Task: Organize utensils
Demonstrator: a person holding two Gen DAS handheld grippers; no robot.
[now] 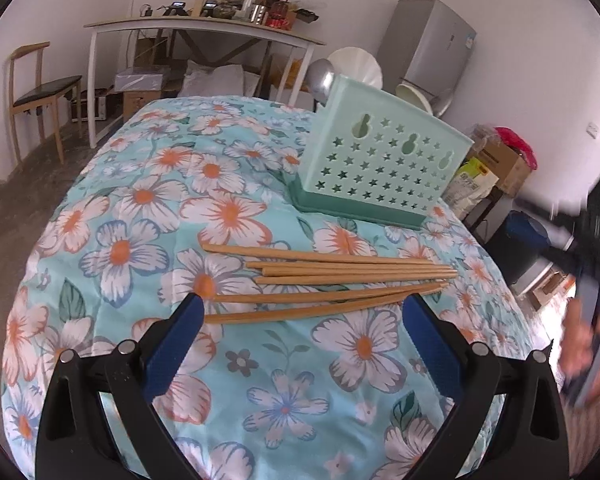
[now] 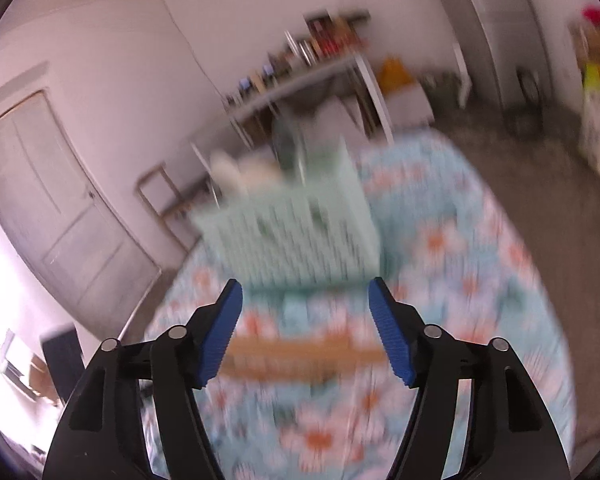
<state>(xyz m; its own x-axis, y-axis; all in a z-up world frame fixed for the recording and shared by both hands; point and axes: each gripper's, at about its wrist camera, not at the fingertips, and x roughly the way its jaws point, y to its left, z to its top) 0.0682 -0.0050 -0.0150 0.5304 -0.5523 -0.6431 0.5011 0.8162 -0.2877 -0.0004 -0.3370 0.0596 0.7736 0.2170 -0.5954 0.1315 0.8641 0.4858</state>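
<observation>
Several wooden chopsticks (image 1: 328,280) lie side by side on the floral tablecloth (image 1: 140,200), just beyond my left gripper (image 1: 300,304), which is open with nothing between its blue pads. Behind them stands a mint-green perforated utensil holder (image 1: 380,168) with a metal spoon (image 1: 320,78) sticking out of it. In the blurred right wrist view my right gripper (image 2: 305,292) is open above the table, with the chopsticks (image 2: 300,354) below it and the utensil holder (image 2: 296,236) ahead. A blurred hand (image 1: 592,356) with the other gripper shows at the right edge of the left wrist view.
The table edge curves away on the left and right. Behind it are a white table (image 1: 204,28) loaded with clutter, a wooden chair (image 1: 40,96), a grey fridge (image 1: 432,44), boxes and bags (image 1: 496,160). A door (image 2: 52,208) is at the left in the right wrist view.
</observation>
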